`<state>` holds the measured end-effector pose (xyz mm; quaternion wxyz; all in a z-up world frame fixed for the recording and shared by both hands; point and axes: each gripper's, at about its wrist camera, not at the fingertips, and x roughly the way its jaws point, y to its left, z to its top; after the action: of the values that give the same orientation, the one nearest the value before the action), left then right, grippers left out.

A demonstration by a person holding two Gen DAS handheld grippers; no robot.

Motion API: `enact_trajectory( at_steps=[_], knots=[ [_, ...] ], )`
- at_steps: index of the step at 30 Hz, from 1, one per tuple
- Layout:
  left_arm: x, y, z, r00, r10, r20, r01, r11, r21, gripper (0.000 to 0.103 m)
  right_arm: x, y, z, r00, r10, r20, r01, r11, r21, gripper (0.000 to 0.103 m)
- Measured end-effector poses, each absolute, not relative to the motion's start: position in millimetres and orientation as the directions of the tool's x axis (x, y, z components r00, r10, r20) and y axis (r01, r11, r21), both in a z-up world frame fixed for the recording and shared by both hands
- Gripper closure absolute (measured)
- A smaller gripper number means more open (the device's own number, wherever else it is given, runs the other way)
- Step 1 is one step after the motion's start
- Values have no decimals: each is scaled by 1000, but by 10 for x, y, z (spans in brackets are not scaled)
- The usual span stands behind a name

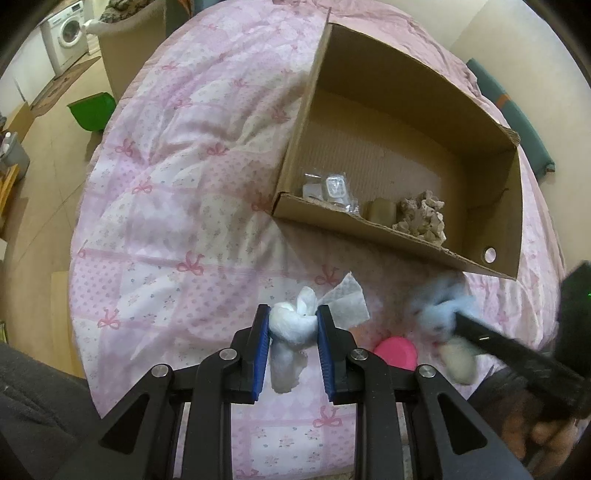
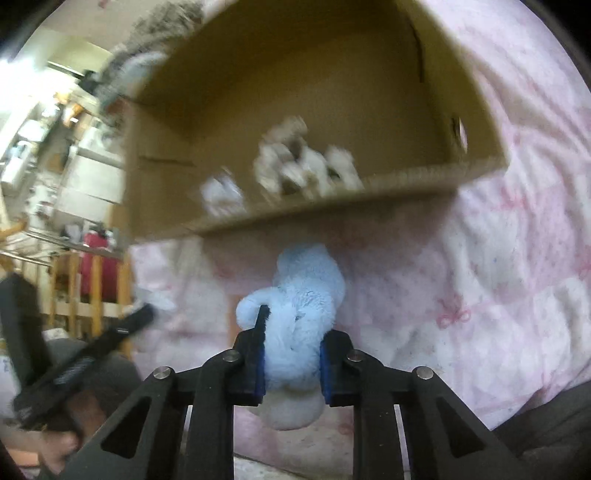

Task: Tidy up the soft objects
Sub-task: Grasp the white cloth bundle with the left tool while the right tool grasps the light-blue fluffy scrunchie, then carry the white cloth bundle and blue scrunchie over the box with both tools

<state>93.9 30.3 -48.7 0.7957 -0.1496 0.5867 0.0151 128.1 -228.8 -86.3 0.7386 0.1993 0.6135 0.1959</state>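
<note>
Pink quilt (image 1: 177, 206), cardboard box (image 1: 413, 92) ahead, pink disc (image 1: 395, 352), loose tissue (image 1: 349, 301) nearby

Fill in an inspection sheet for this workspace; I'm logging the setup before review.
Surface: pink patterned quilt on a bed.
Job's things: open cardboard box holding a beige fluffy toy; white cloth; blue plush toy.
Clutter: plastic packets in the box; pink round object on the quilt.
Grippers: left gripper shut on the white cloth; right gripper shut on the blue plush toy.
Cables: nothing seen.
Surroundings: washing machine, green bin.
</note>
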Motion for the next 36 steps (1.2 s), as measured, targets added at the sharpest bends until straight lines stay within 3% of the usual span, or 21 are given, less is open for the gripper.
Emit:
enact_trajectory(
  at_steps=[19,25,36],
  knots=[
    [859,348,-385,366,-65,-928,-214,965,-152,81,1069,-2496,-487,253,611,-750,-80,786,613,80],
    [773,357,-49,428,-110,-897,-204,955,-215,81,1015,-2509,-300,288,590,-754,-118,803,584,80],
    [1126,337,411,520,-86,-850,-127,976,-177,81,1224,-2564,248,399,574,-715,-206,816,540,80]
  ],
)
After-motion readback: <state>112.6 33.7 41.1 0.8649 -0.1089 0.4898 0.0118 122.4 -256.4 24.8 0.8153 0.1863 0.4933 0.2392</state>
